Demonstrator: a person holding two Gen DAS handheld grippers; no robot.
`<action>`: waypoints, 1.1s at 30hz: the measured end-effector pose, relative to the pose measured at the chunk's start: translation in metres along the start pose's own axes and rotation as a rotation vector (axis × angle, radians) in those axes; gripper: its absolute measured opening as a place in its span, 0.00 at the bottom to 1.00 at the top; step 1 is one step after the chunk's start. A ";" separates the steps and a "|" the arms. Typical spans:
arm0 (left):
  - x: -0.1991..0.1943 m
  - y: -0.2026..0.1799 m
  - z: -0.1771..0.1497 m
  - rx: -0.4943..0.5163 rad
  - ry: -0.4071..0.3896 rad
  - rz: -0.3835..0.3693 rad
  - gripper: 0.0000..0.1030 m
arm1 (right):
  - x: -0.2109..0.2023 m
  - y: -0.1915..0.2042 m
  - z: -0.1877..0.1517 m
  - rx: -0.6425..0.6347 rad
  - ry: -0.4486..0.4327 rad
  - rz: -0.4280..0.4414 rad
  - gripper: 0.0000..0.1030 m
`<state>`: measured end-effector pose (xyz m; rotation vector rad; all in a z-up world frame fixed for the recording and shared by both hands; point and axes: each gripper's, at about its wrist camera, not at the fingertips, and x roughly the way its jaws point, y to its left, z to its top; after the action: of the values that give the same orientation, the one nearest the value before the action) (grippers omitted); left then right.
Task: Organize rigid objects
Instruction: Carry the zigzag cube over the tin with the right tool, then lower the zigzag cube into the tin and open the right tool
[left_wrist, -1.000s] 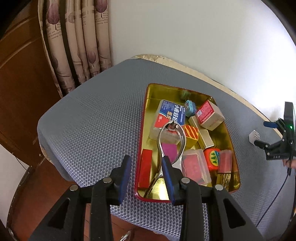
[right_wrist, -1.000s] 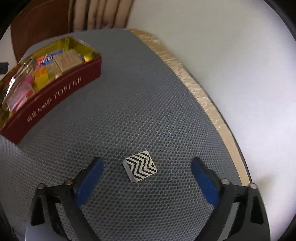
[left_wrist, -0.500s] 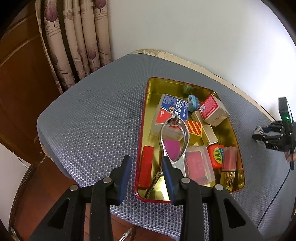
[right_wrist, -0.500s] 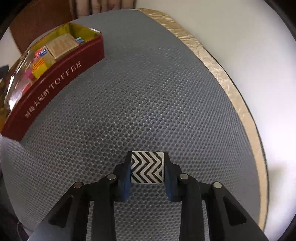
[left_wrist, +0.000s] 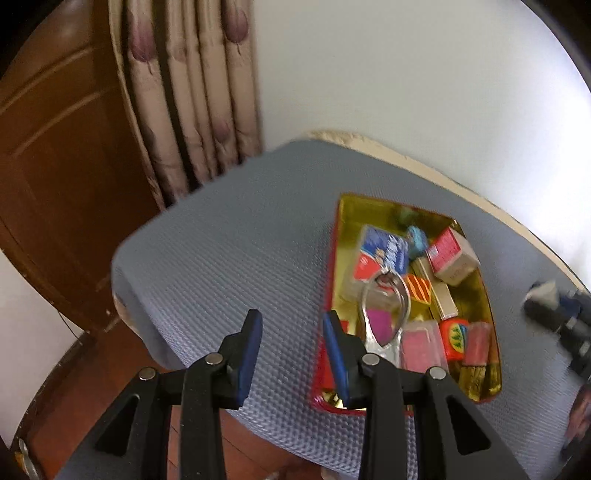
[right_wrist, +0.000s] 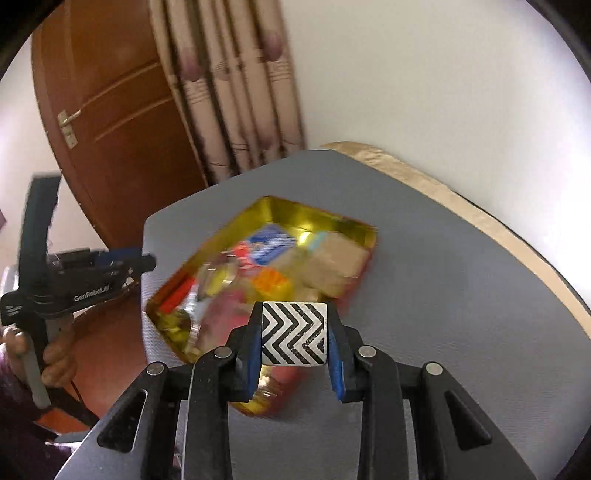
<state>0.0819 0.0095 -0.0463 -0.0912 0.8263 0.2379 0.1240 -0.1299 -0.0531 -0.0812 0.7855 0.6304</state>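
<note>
right gripper (right_wrist: 294, 341) clamped the zigzag block (right_wrist: 294, 333), raised before the gold tin (right_wrist: 364, 230); left gripper (left_wrist: 291, 349) hung parted, empty, beside it.

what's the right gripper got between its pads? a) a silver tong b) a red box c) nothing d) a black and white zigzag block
d: the right gripper has its blue pads pressed on both sides of the zigzag block, held up in front of the tin.
</note>
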 end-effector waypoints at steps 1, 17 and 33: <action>-0.002 0.001 0.000 -0.004 -0.016 0.001 0.34 | 0.006 0.007 -0.002 0.011 0.003 0.011 0.26; 0.007 0.004 0.001 0.000 -0.001 0.003 0.36 | 0.060 0.029 -0.003 0.042 0.062 -0.102 0.26; 0.002 -0.004 -0.002 0.029 -0.017 -0.035 0.36 | -0.013 0.068 -0.019 0.078 -0.251 -0.279 0.91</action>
<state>0.0828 0.0051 -0.0489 -0.0761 0.8101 0.1937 0.0675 -0.0863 -0.0470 -0.0380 0.5426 0.3367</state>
